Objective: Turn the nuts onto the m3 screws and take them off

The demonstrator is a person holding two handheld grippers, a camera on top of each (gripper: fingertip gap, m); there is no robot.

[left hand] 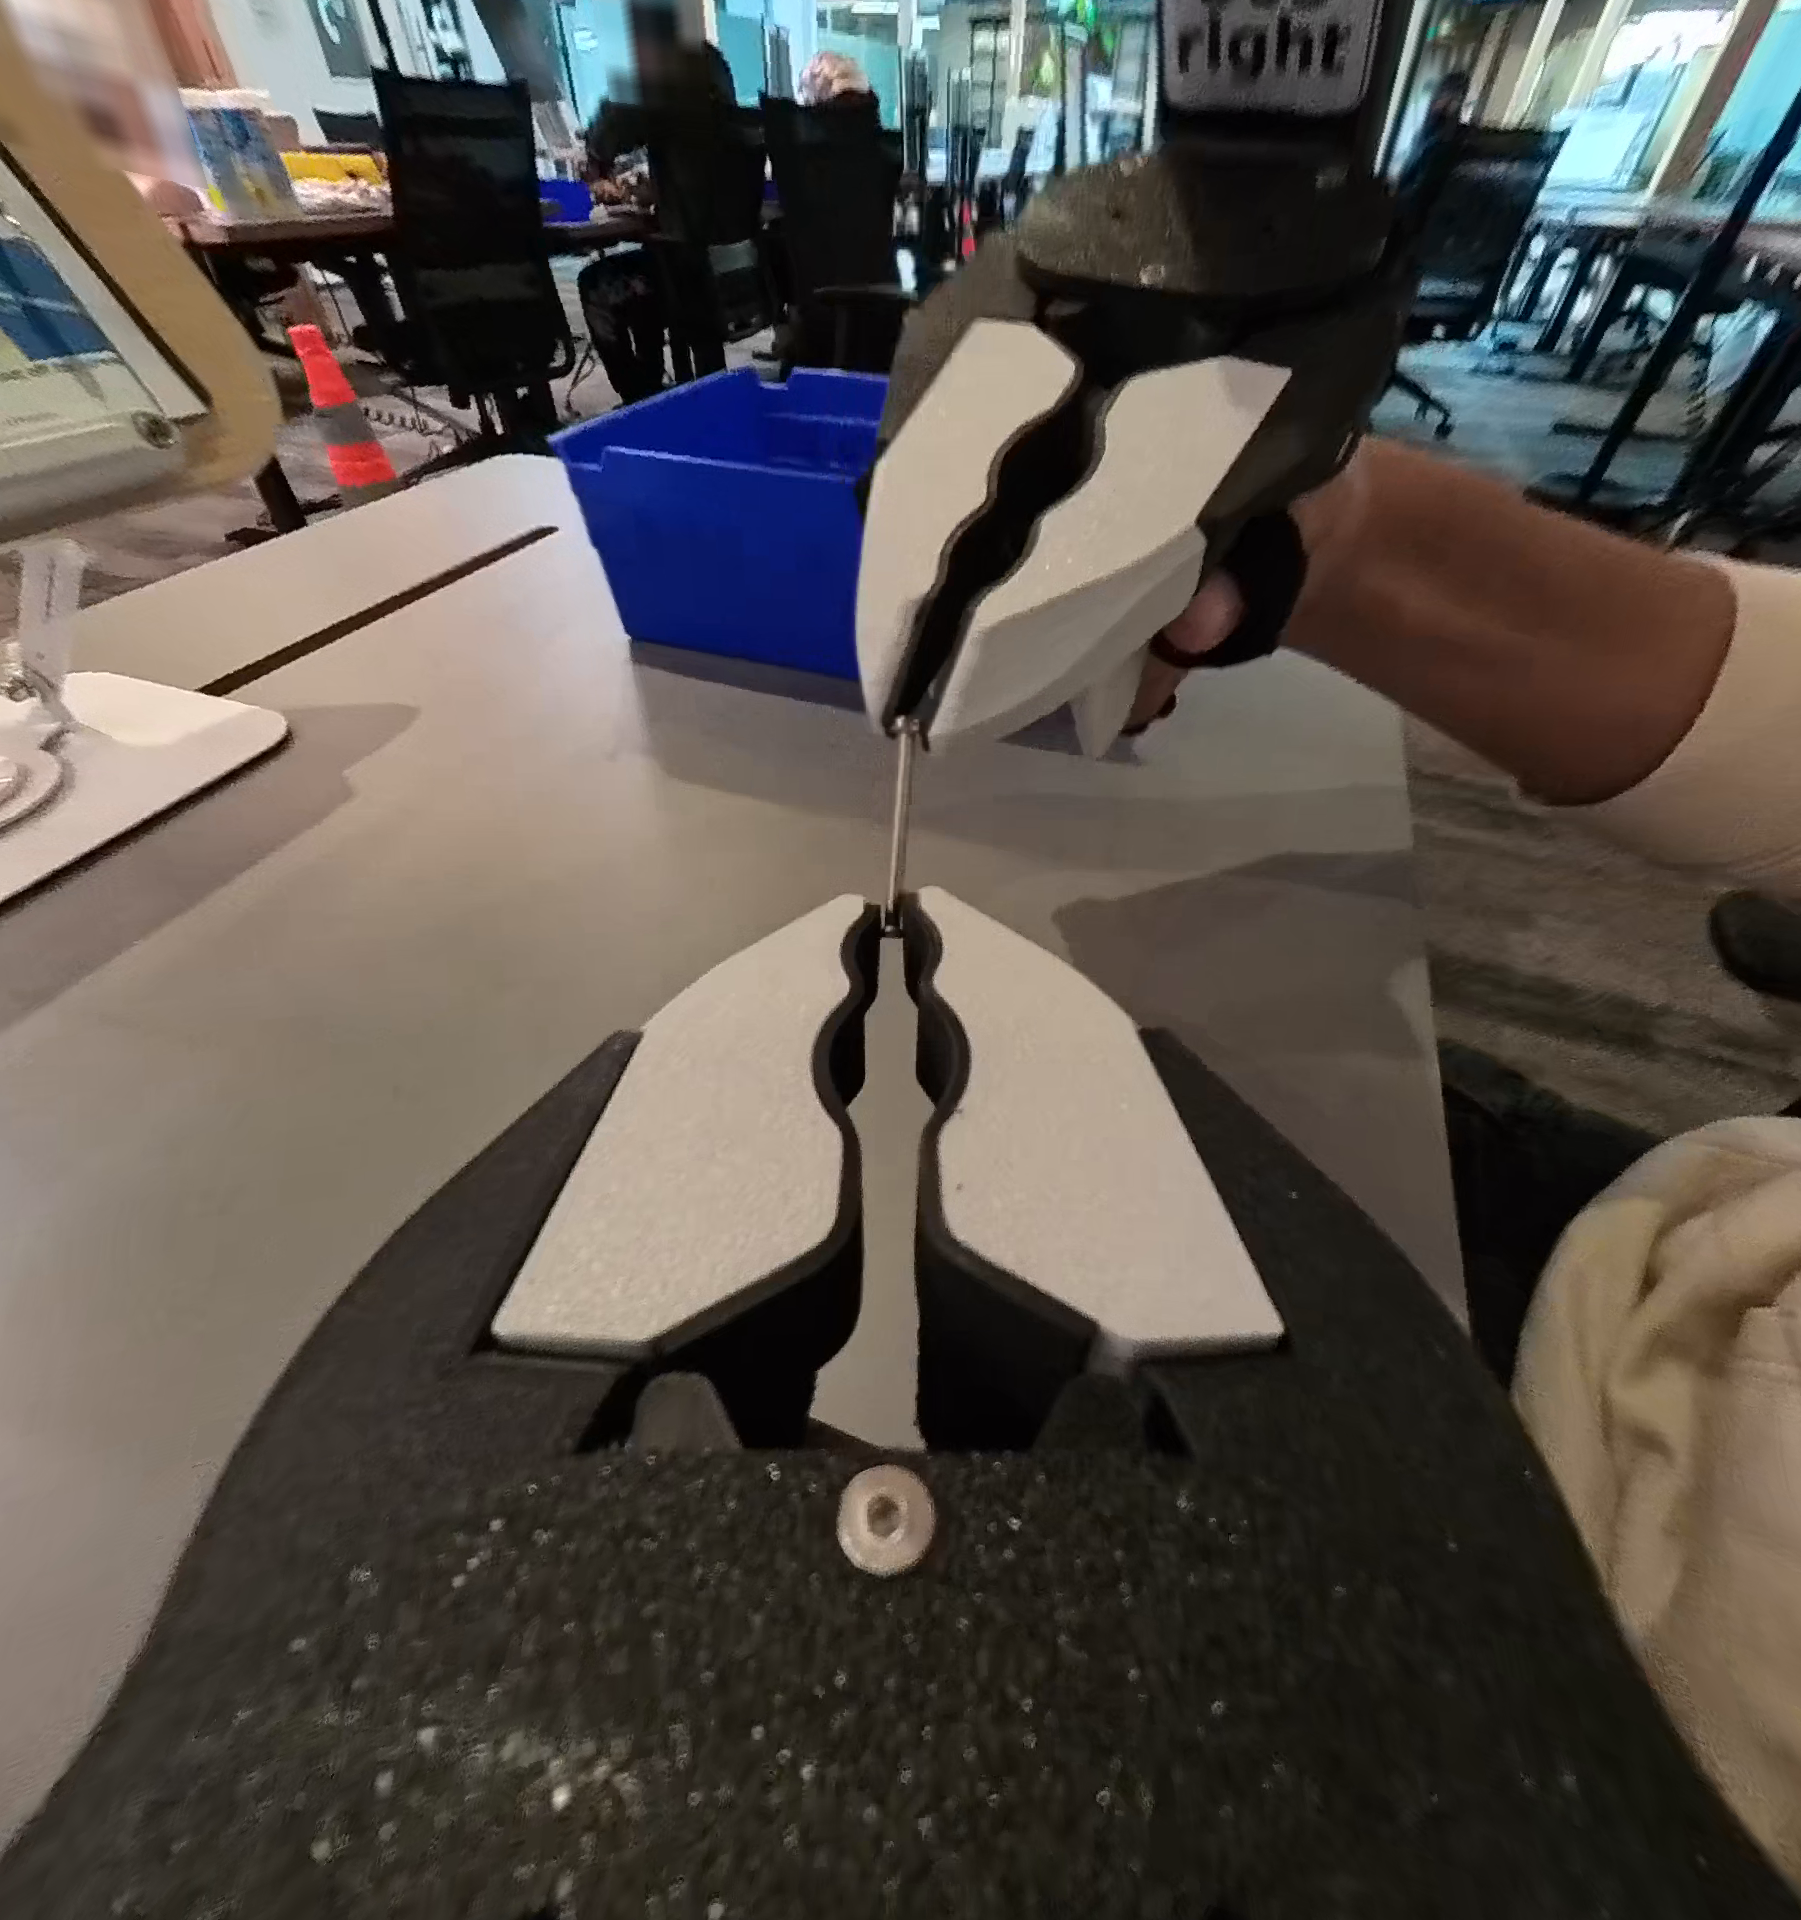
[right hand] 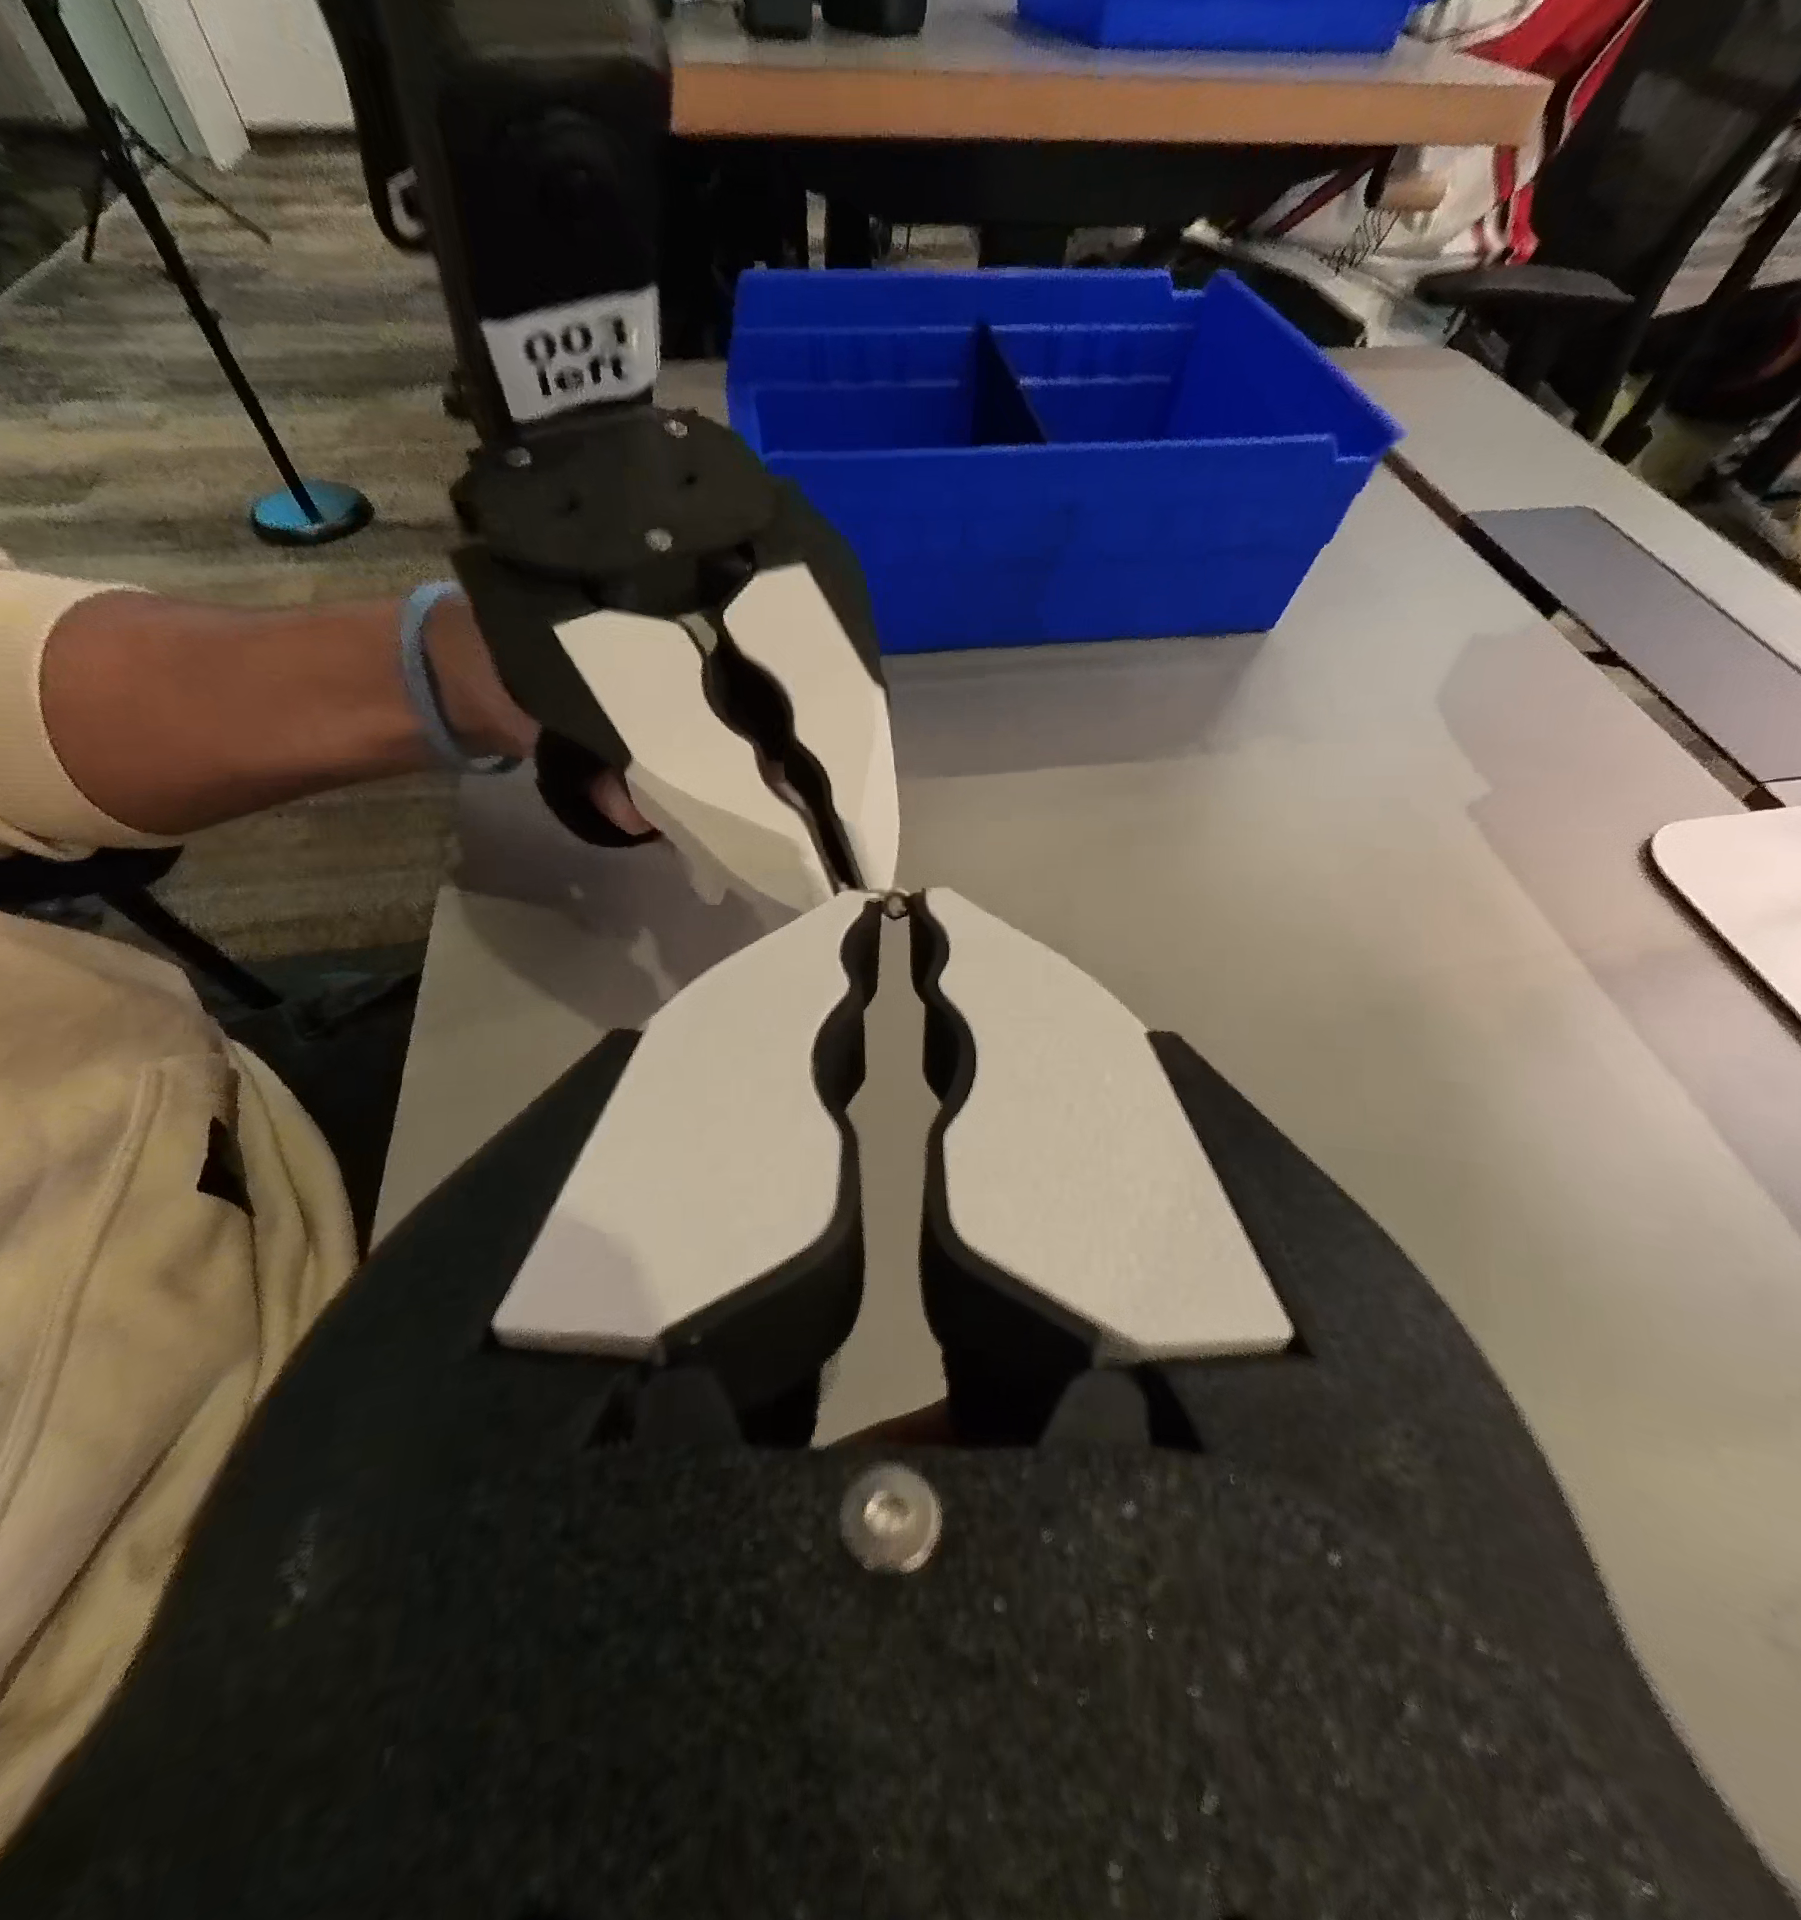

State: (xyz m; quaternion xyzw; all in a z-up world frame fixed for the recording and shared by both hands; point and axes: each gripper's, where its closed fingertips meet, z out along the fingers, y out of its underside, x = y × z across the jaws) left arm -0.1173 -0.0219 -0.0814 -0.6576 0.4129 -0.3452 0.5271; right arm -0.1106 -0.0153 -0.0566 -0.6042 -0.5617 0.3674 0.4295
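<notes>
The left tongs (left hand: 891, 916) pinch one end of a thin screw (left hand: 903, 821) and the right tongs (left hand: 906, 727) pinch its other end, where a small ring-shaped part (probably the nut (right hand: 894, 906)) sits. The screw hangs in the air above the tabletop (left hand: 356, 935), in front of the blue bin (left hand: 719, 540). I think one side holds it fixed so that the other can turn.

The m3 screw (left hand: 903, 821) I'm working on is a thin, long silver rod, held in the air above my grey table. In my left wrist view it runs almost straight away from me, tilted slightly right at its far end. Its near end has 1 small nut (left hand: 891, 923), seen as a tiny ring (right hand: 896, 906) in my right wrist view.
</notes>
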